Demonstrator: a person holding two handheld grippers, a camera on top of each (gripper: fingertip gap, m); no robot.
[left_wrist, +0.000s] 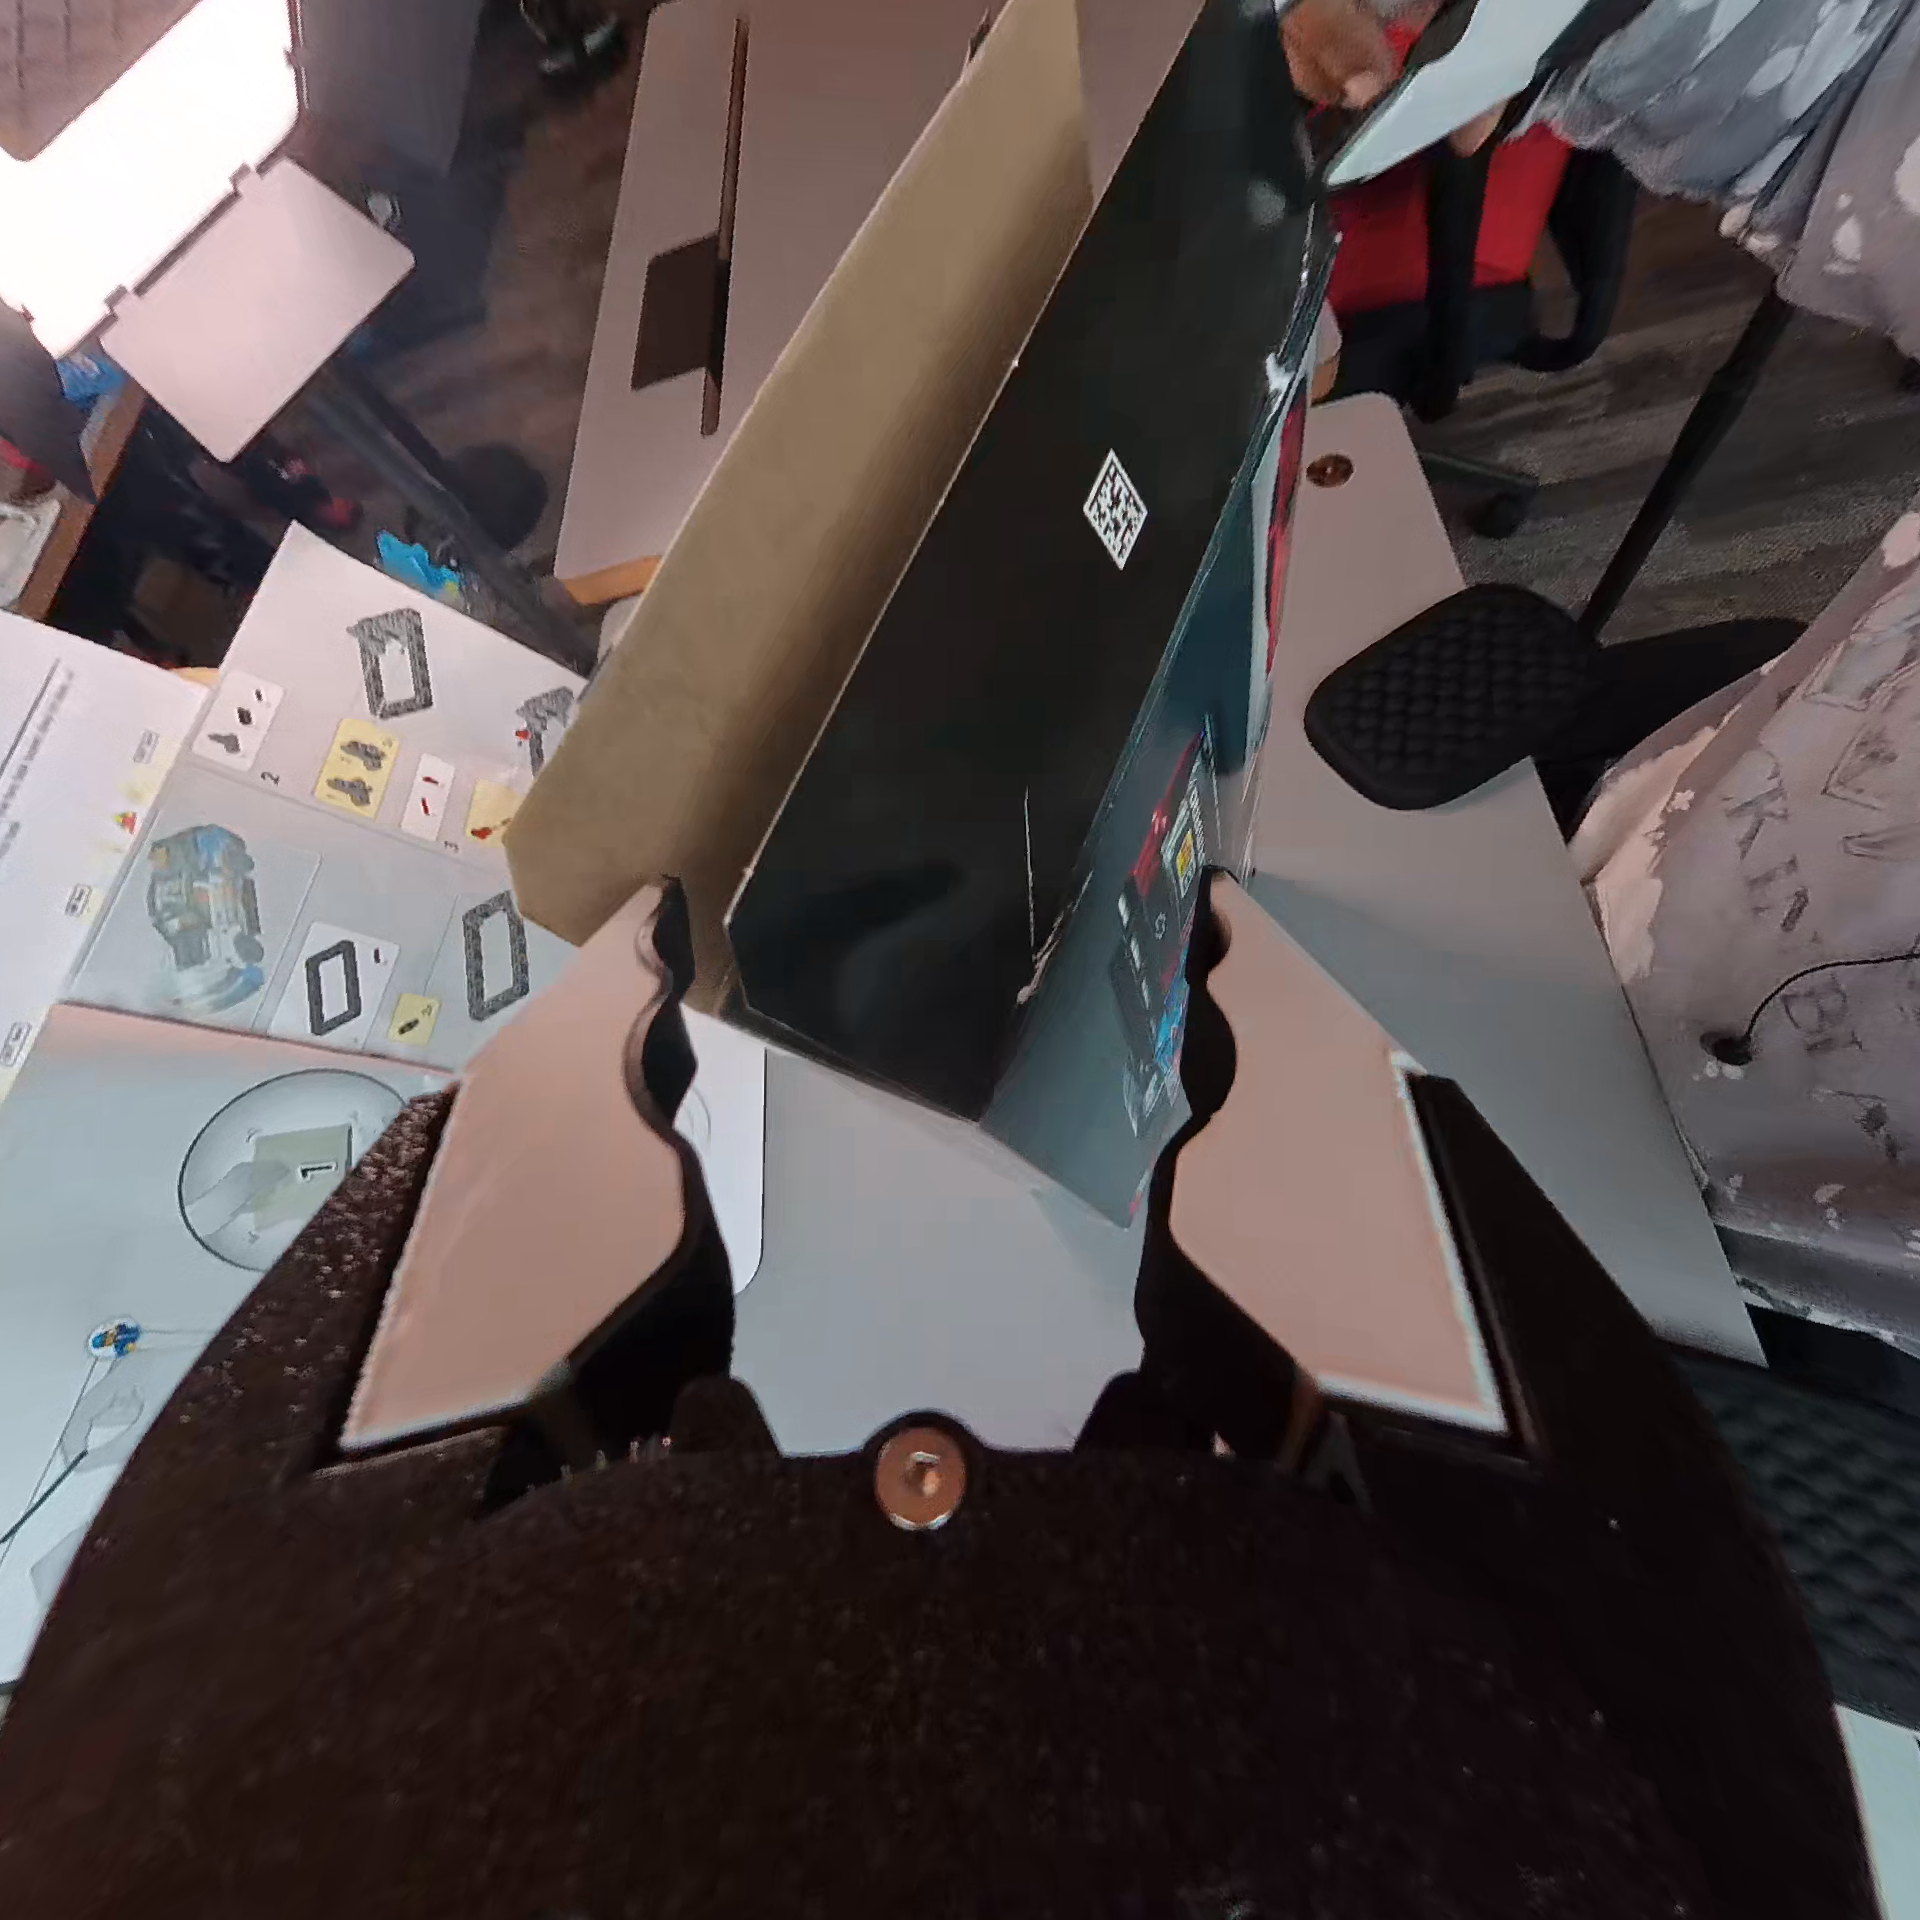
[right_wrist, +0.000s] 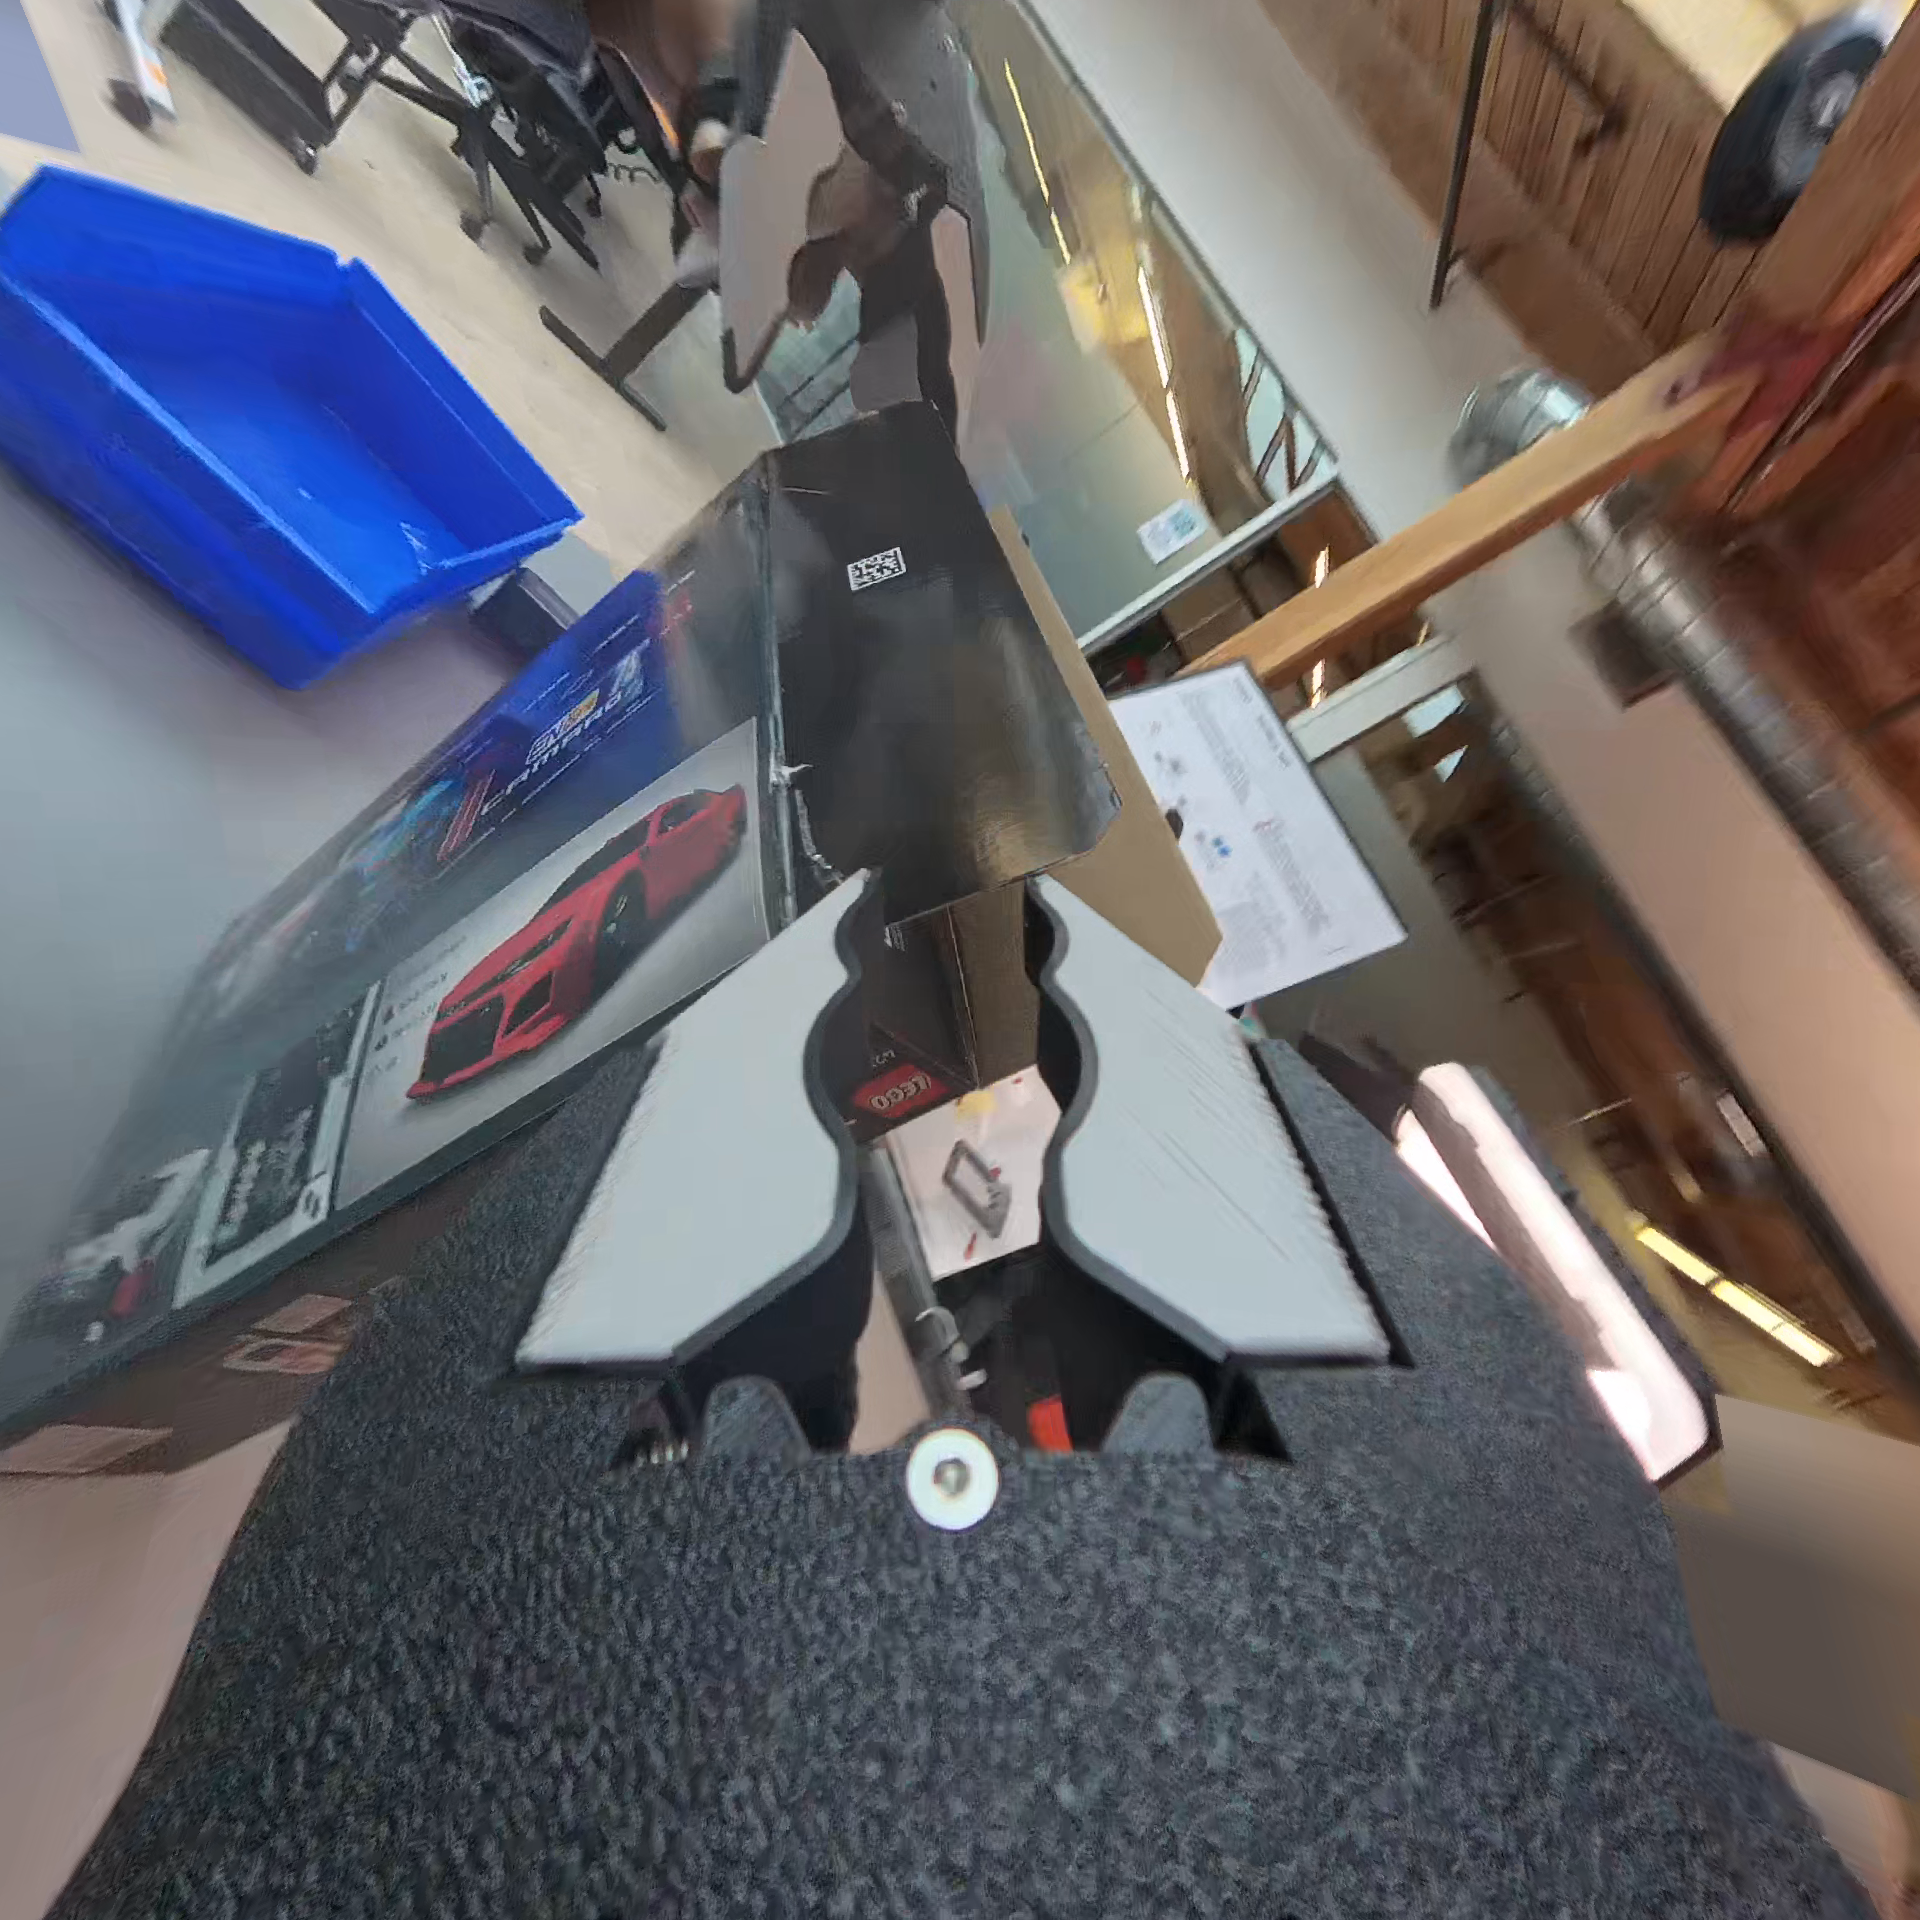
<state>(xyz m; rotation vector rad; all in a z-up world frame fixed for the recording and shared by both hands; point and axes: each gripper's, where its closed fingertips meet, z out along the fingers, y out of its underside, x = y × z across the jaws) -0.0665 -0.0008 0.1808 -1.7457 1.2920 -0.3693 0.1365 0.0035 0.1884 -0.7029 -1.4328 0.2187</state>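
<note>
A long black toy box (left_wrist: 997, 644) with a red car printed on its face (right_wrist: 582, 914) stands tilted on the white table (left_wrist: 1455, 935). Its end flap is open and brown inside (left_wrist: 790, 582). My left gripper (left_wrist: 940, 914) is open wide, with its jaws on either side of the box's near corner. I cannot tell whether they touch it. My right gripper (right_wrist: 951, 894) is shut on the black end flap (right_wrist: 935, 727) at the box's other end. Each gripper shows small at the far end of the box in the other view, the right one (left_wrist: 1382, 94) and the left one (right_wrist: 831, 208).
Open instruction booklets (left_wrist: 312, 831) lie on the table left of the box; a page also shows under the right gripper (right_wrist: 977, 1174). A blue plastic bin (right_wrist: 260, 416) stands behind the box. A black mesh armrest (left_wrist: 1455, 696) and a red chair (left_wrist: 1455, 229) are beside the table. The gap from one gripper's tips to the other's is roughly 20 cm.
</note>
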